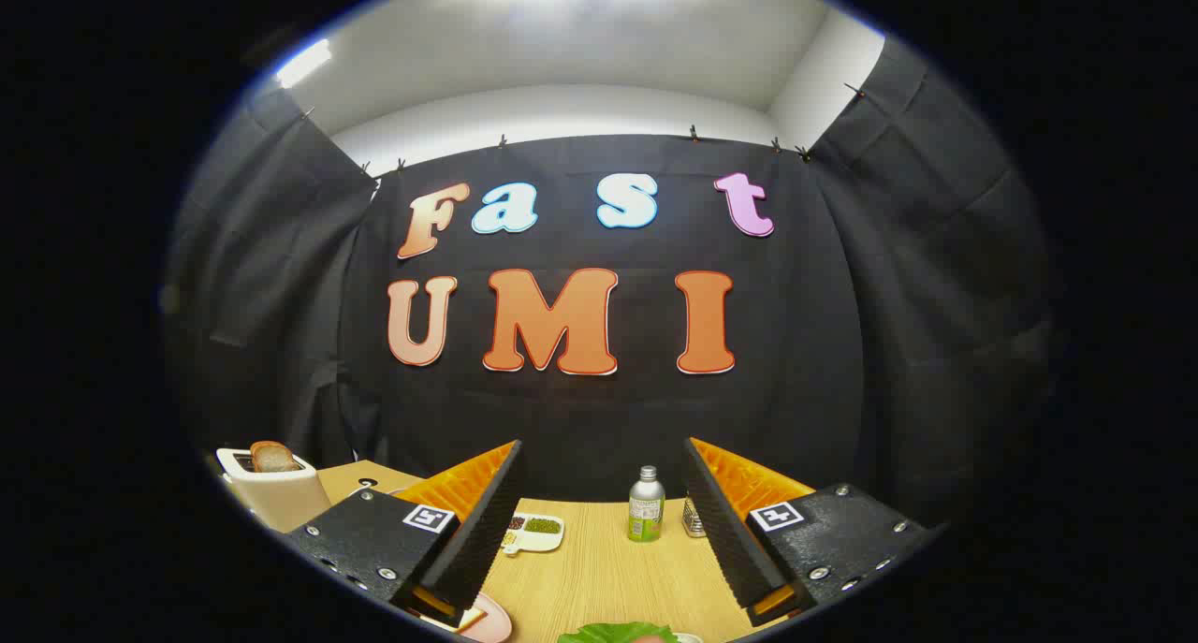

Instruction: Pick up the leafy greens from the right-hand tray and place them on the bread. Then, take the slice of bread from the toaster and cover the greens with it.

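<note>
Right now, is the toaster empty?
No. A slice of bread sticks up out of the toaster, which stands beyond the open fingers of the hand-held gripper, off to their left.

Toaster (271, 498) stands far left of bottle (646, 505) on table (599, 577).

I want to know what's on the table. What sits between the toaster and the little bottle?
In the gripper view, a small white dish of dark and green bits lies between the toaster and bottle. The open gripper has one finger crossing there too.
</note>
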Action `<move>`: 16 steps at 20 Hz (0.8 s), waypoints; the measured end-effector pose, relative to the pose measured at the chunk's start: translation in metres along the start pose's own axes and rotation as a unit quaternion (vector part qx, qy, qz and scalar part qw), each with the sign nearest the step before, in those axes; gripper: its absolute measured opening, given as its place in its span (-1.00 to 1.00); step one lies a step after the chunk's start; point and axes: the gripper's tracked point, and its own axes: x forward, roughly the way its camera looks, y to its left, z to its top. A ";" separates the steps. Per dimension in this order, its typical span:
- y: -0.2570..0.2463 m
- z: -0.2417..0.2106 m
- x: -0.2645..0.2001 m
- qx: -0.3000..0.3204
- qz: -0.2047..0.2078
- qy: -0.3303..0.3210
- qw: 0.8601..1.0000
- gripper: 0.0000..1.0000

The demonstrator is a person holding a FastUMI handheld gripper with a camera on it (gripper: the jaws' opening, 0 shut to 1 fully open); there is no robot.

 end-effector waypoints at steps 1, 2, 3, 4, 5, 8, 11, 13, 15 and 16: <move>0.000 0.000 -0.001 0.005 0.001 0.003 1.000 0.97; -0.001 0.000 -0.001 0.011 0.000 0.006 1.000 0.97; -0.002 0.000 -0.003 0.016 0.000 0.007 1.000 0.97; -0.002 0.000 -0.004 0.019 -0.001 0.007 1.000 0.97; -0.001 0.001 -0.006 0.020 0.000 0.004 1.000 0.97; 0.001 0.007 -0.009 0.011 0.000 -0.006 1.000 0.97; 0.005 0.009 -0.012 0.006 0.001 -0.007 1.000 0.98; 0.008 0.008 -0.014 0.012 0.007 -0.005 1.000 0.97; 0.006 0.005 -0.016 0.014 0.007 0.001 1.000 0.97; 0.003 0.005 -0.016 0.013 0.004 0.003 1.000 0.97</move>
